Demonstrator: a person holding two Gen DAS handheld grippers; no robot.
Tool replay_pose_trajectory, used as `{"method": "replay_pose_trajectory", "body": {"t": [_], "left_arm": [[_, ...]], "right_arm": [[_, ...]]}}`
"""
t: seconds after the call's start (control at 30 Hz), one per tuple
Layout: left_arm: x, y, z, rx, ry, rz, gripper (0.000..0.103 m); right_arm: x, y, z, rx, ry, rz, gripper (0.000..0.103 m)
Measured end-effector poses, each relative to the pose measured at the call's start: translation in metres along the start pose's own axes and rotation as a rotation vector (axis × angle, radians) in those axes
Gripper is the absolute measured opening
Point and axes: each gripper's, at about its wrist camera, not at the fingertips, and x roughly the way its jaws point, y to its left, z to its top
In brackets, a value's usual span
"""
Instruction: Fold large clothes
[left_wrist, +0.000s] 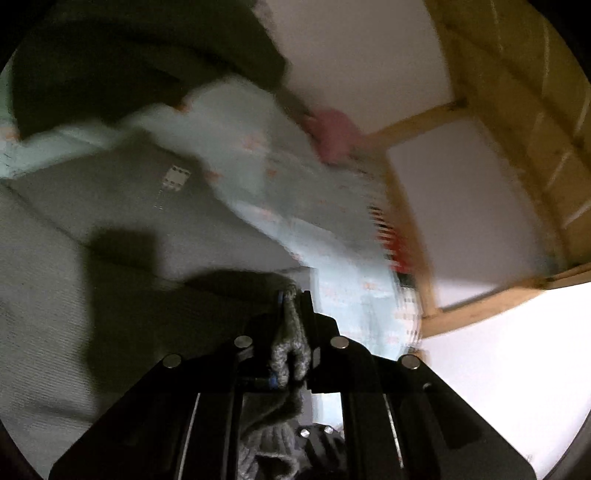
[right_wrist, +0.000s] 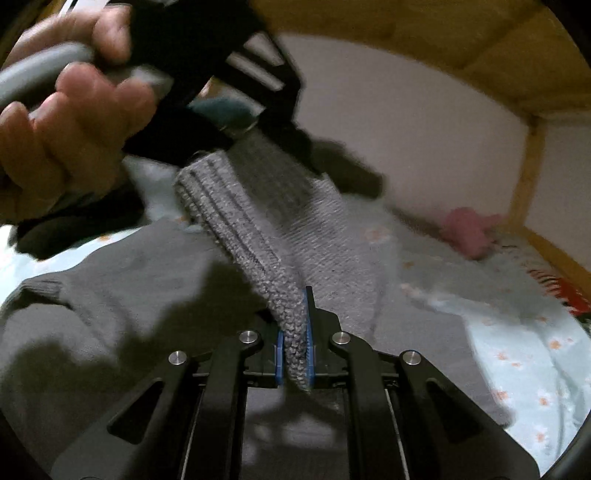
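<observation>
Pinched between the right gripper (right_wrist: 295, 332) pads, a ribbed band of the grey sweater (right_wrist: 110, 314) ran lengthwise toward the frame's upper left, where the left gripper (left_wrist: 293, 295) also clamped knit, over the floral sheet (right_wrist: 517, 350).

Motion blur smears the pink object (left_wrist: 334, 134) ahead of your left gripper (left_wrist: 293, 295); its identity stays unclear.
</observation>
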Motion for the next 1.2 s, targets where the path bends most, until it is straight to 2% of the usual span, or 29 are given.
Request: {"method": "replay_pose_trajectory", "body": {"t": [0.13,0.2,0.27,0.3,0.33,0.37,0.4,0.43,0.5,0.53,0.57,0.6,0.67,0.7,0.77,0.8,0.87,0.97,1.03,1.07,1.13,1.2], "left_arm": [[-0.007,0.063,0.005,-0.004,-0.034,0.229,0.008],[-0.006,0.097,0.004,-0.039,-0.038,0.279,0.008],[-0.006,0.125,0.003,-0.089,-0.044,0.292,0.008],[-0.006,0.141,0.0,-0.12,-0.046,0.291,0.009],[-0.005,0.146,0.0,-0.132,-0.05,0.29,0.01],[-0.005,0.152,-0.001,-0.138,-0.054,0.277,0.011],[-0.005,0.156,-0.001,-0.141,-0.063,0.263,0.011],[-0.006,0.155,-0.003,-0.139,-0.072,0.259,0.011],[-0.011,0.151,0.0,-0.125,-0.101,0.261,0.013],[-0.019,0.145,0.003,-0.106,-0.137,0.293,0.016],[-0.031,0.137,0.006,-0.077,-0.183,0.334,0.033],[-0.041,0.13,0.006,-0.05,-0.227,0.357,0.063],[-0.071,0.104,0.006,0.002,-0.384,0.388,0.091],[-0.087,0.084,0.002,0.039,-0.469,0.391,0.095],[-0.092,0.062,-0.004,0.089,-0.496,0.393,0.097],[-0.086,0.049,-0.009,0.125,-0.478,0.397,0.097],[-0.062,0.036,-0.022,0.181,-0.417,0.452,0.097],[-0.004,0.039,-0.049,0.223,-0.335,0.589,0.097],[0.033,0.06,-0.064,0.214,-0.26,0.745,0.097],[0.046,0.071,-0.068,0.214,-0.238,0.797,0.097],[0.056,0.075,-0.074,0.287,-0.258,0.862,0.098],[0.061,0.072,-0.072,0.299,-0.25,0.905,0.098]], "right_arm": [[0.041,0.05,-0.007,-0.015,0.117,0.086,0.009],[0.054,0.065,-0.012,-0.008,0.161,0.12,0.01],[0.069,0.082,-0.017,-0.046,0.242,0.126,0.012],[0.071,0.083,-0.017,-0.051,0.253,0.12,0.016],[0.068,0.083,-0.014,-0.043,0.25,0.134,0.032],[0.062,0.082,-0.012,-0.013,0.243,0.206,0.045],[0.053,0.078,-0.009,0.027,0.223,0.291,0.082],[0.038,0.071,-0.006,0.066,0.177,0.37,0.099],[0.017,0.055,0.0,0.088,0.13,0.392,0.099],[0.007,0.041,0.003,0.101,0.108,0.411,0.099],[0.0,0.028,0.005,0.113,0.09,0.404,0.099],[-0.007,0.01,0.008,0.124,0.074,0.365,0.099],[-0.007,-0.024,0.015,0.144,0.08,0.248,0.099],[0.0,-0.042,0.015,0.16,0.099,0.184,0.099],[0.026,-0.084,0.008,0.226,0.202,0.062,0.099],[0.038,-0.098,0.003,0.267,0.248,0.038,0.099],[0.07,-0.127,-0.015,0.325,0.342,-0.008,0.099],[0.105,-0.13,-0.044,0.339,0.462,-0.044,0.099],[0.108,-0.124,-0.055,0.281,0.447,-0.085,0.099],[0.106,-0.119,-0.056,0.269,0.435,-0.095,0.099],[0.103,-0.119,-0.055,0.268,0.438,-0.101,0.099],[0.102,-0.121,-0.056,0.274,0.446,-0.095,0.1]]}}
